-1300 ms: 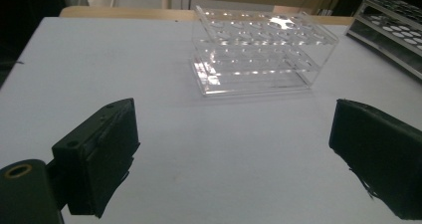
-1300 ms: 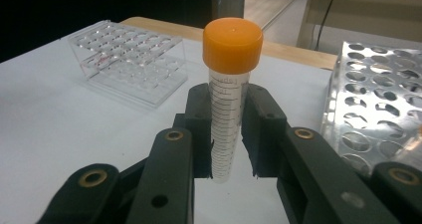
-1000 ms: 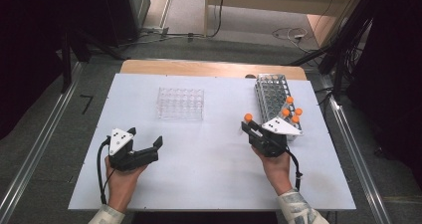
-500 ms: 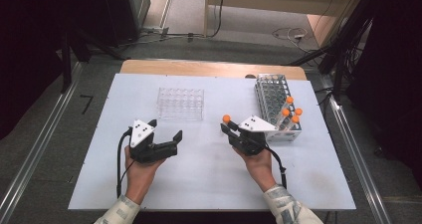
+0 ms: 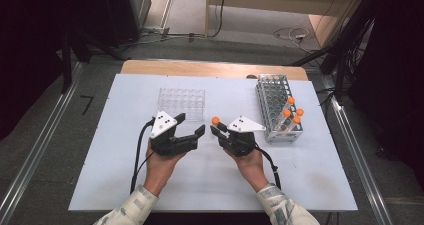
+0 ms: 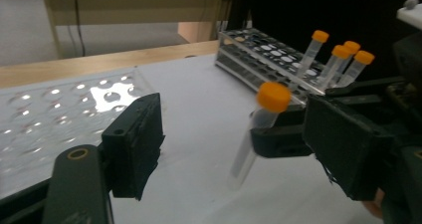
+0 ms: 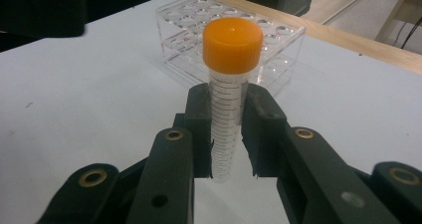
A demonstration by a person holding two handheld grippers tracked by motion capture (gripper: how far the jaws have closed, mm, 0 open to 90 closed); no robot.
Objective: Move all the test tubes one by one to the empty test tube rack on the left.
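Note:
My right gripper [image 5: 216, 130] [image 7: 226, 134] is shut on a clear graduated tube with an orange cap [image 5: 215, 120] [image 7: 228, 99] and holds it upright above the white table [image 5: 125, 150]. My left gripper [image 5: 191, 125] [image 6: 239, 152] faces it from the left, and its jaws have just been closing. In the left gripper view the tube [image 6: 259, 129] stands in the gap between those jaws, farther off, with neither pad touching it. Behind both grippers sits an empty clear plastic rack [image 5: 182, 104] [image 6: 54, 104] [image 7: 234, 30].
A white metal tube rack [image 5: 272, 97] [image 6: 259, 52] stands at the right of the table, with three orange-capped tubes [image 5: 292, 113] [image 6: 343, 59] at its near end. A wooden strip [image 5: 210, 69] runs along the far table edge. Cables trail from both grippers.
Both hands have come toward the table's middle: the left gripper moved right, and the right gripper carried the tube left, away from the metal rack. The left jaws stand narrower.

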